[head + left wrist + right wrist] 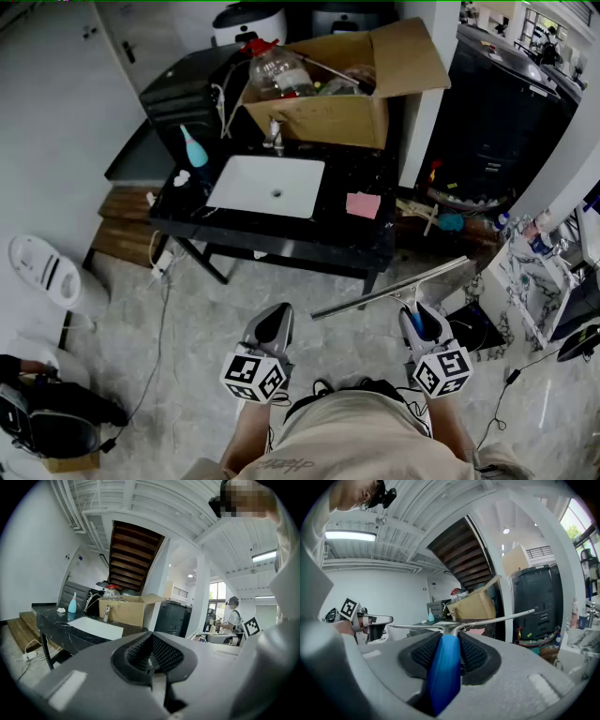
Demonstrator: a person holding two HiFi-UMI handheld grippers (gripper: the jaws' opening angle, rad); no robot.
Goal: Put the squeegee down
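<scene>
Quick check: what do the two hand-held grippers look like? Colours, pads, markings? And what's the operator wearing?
They match. The left hand-held gripper and the right hand-held gripper have smooth light grey shells that taper to two jaws lined with black, finely knobbed pads. Each carries a white cube with black square markers at its rear. The person wears a beige top.
</scene>
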